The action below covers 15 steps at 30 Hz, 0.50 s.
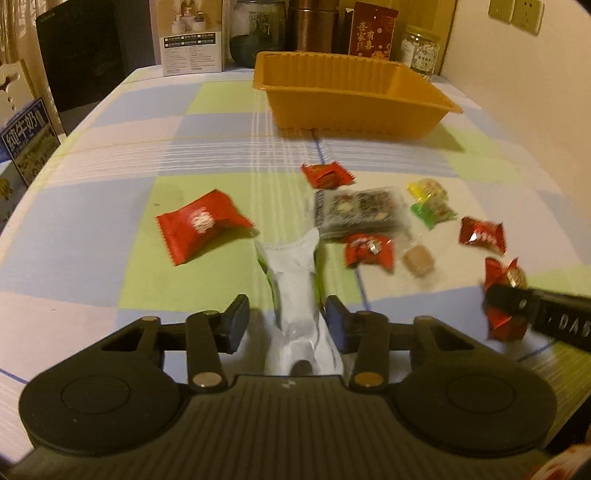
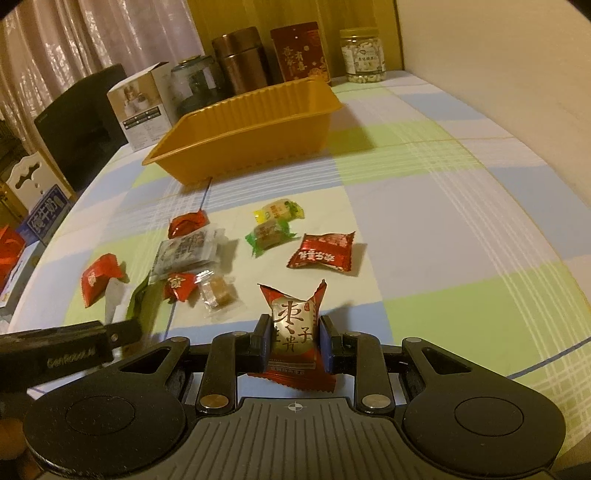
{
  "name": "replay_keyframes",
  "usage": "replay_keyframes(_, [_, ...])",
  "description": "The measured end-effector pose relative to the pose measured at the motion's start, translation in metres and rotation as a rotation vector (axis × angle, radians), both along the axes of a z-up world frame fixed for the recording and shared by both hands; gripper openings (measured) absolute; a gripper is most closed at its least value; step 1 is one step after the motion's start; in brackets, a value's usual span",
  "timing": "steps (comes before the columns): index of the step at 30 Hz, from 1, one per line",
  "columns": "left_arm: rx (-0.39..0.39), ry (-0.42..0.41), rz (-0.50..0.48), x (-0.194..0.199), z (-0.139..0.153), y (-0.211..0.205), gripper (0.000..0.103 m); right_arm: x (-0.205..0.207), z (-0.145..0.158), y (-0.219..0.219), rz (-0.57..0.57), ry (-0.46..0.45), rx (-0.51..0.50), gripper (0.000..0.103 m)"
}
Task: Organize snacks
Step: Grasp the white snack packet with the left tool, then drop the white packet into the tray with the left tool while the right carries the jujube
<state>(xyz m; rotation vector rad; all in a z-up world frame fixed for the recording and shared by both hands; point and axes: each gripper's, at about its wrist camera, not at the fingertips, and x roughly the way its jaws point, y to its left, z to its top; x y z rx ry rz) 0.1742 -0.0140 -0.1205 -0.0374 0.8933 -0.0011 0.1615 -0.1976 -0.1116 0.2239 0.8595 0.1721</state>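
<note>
My left gripper (image 1: 286,319) is open around a white and green snack packet (image 1: 295,280) that lies on the checked tablecloth between its fingers. My right gripper (image 2: 293,341) is shut on a red and silver wrapped candy (image 2: 293,325); in the left wrist view the same gripper (image 1: 495,301) and candy (image 1: 504,295) show at the right. Loose snacks lie ahead: a big red packet (image 1: 201,225), a dark seaweed pack (image 1: 358,212), small red candies (image 1: 327,175), green and yellow candies (image 1: 430,203) and a clear-wrapped brown one (image 1: 417,260). An empty orange tray (image 1: 354,96) stands beyond them.
Behind the tray stand a white box (image 1: 192,37), a glass jar (image 1: 258,29), copper tins (image 1: 314,26), a red tin (image 1: 373,31) and a nut jar (image 1: 421,50). A wall runs along the right. A black chair back (image 1: 88,55) and a milk carton (image 1: 27,142) are off the left edge.
</note>
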Motion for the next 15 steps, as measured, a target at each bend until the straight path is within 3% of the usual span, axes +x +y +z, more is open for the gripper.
replay_keyframes(4, [0.024, -0.008, -0.018, 0.002, -0.004, 0.000, 0.028, 0.000, -0.002, 0.003, 0.007, 0.002, -0.007, 0.027])
replay_keyframes(15, [0.019, -0.040, -0.028, -0.010, 0.010, 0.004, 0.026, -0.003, 0.005, 0.007, 0.006, -0.025, -0.008, 0.027])
